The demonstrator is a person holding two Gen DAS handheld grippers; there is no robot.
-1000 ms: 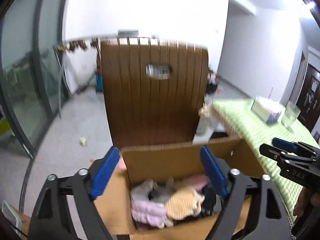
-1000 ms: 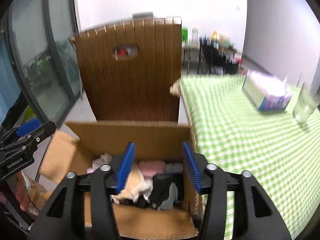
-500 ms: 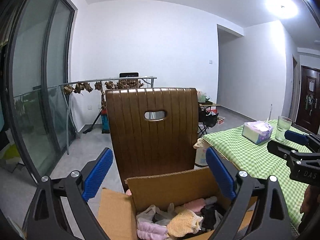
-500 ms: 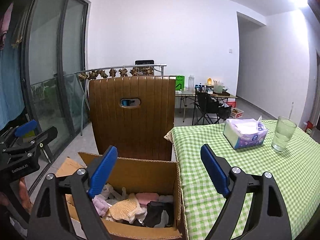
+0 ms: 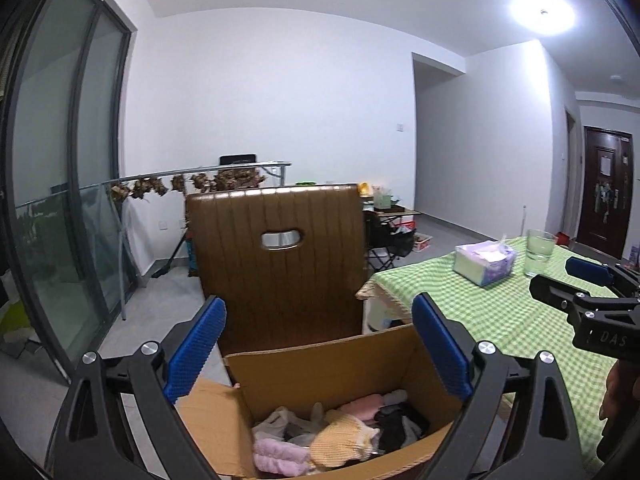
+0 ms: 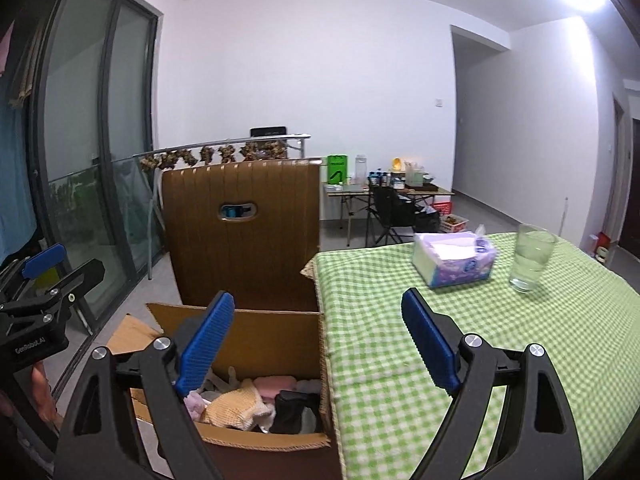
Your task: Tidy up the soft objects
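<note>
An open cardboard box (image 5: 320,364) stands on a brown chair and holds several soft items: a yellow knit piece (image 5: 344,440), a fluffy pink piece (image 5: 280,454), a pale pink one (image 5: 368,402) and a black one (image 5: 400,424). My left gripper (image 5: 318,304) hangs open above and short of the box, nothing between its blue pads. My right gripper (image 6: 317,298) is open and empty too, over the box's (image 6: 272,332) right edge. The yellow piece (image 6: 236,404) and black piece (image 6: 294,408) show below it. Each gripper appears at the side of the other's view.
The brown chair back (image 5: 280,272) rises behind the box. To the right is a table with a green checked cloth (image 6: 440,320), a tissue box (image 6: 456,264) and a glass of water (image 6: 530,258). Glass doors (image 5: 52,200) and a drying rack (image 5: 192,176) lie left.
Both grippers rose and drew back from the box, so it sits lower and smaller in both views. The right jaws spread much wider; the left widened slightly.
</note>
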